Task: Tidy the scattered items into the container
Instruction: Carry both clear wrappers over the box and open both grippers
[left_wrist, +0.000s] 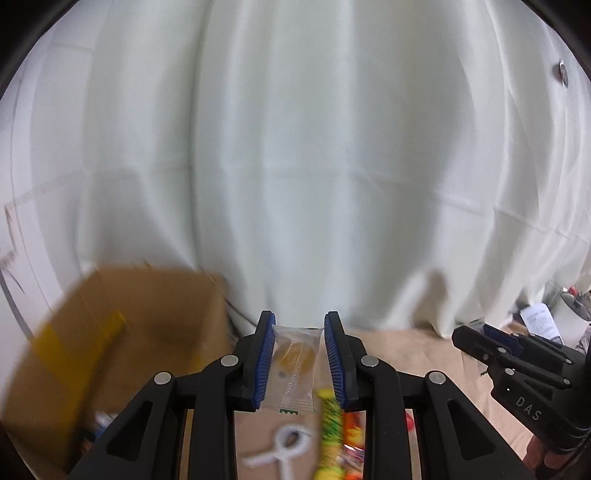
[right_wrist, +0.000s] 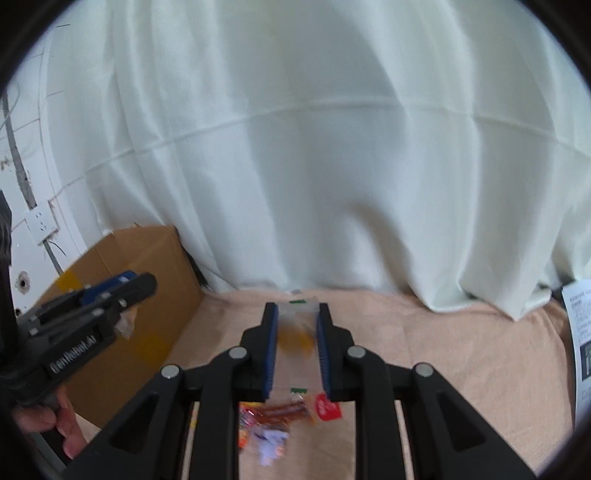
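Gripping thin clear packets (left_wrist: 293, 363) (right_wrist: 297, 338), both fingers risk slippage; box (left_wrist: 122, 350) sits at 9 o'clock.

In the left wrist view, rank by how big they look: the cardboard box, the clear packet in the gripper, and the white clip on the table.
1. cardboard box, by far the largest.
2. clear packet.
3. white clip; it looks smallest, but it lies farther from the camera and is blurred, so that is unsure.
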